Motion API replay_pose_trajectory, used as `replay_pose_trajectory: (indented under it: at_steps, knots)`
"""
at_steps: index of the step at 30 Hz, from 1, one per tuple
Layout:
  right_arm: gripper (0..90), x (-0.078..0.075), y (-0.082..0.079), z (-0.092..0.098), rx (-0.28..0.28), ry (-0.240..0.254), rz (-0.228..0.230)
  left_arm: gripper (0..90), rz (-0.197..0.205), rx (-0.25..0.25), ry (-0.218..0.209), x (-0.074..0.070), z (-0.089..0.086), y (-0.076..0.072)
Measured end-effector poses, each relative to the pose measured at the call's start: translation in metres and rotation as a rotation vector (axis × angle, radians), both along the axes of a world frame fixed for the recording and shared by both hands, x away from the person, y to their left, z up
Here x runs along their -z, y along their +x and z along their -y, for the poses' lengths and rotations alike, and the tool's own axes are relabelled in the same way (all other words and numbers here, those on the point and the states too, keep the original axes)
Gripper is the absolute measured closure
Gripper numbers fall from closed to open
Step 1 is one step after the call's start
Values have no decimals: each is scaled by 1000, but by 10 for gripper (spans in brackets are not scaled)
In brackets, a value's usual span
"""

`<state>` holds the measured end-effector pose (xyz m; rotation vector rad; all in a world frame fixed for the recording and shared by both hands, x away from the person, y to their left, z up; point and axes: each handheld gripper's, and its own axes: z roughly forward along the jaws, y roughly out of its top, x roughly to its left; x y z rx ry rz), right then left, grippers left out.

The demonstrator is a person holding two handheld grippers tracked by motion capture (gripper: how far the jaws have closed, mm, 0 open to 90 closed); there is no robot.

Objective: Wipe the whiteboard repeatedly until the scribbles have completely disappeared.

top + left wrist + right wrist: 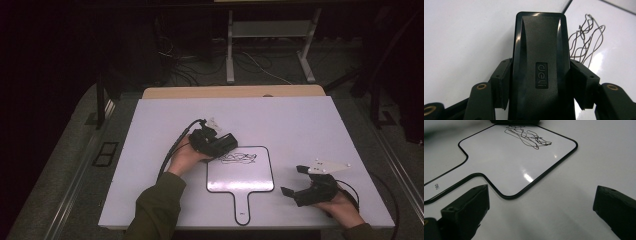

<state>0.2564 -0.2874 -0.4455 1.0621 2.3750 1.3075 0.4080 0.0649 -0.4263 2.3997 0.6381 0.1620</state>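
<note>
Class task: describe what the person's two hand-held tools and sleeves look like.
Both tools are black, with blocky two-jaw fronts. The left tool trails a black cable looping over the table. The right tool carries a pale grey three-cornered plate and also trails a cable. The left forearm wears an olive-green sleeve. Brass-coloured pivot pins show in the left gripper view.

You see the table (150,150) from high above, facing forward and down, while each gripper view looks close and low at the handled whiteboard (511,162), which all three share.
</note>
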Motion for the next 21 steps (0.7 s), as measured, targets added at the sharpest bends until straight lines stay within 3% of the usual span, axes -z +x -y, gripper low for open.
replay_pose_trajectory:
  at_steps: [2, 7, 21]
  knots:
    - [0, 0, 0, 0, 0, 1, 1, 389, 12, 7, 31, 3, 2, -1]
    - [0, 0, 0, 0, 1, 1, 0, 390, 24, 10, 46, 3, 4, -2]
    - [0, 0, 0, -1, -3, -3, -3, 390, 42, 23, 61, 3, 8, -6]
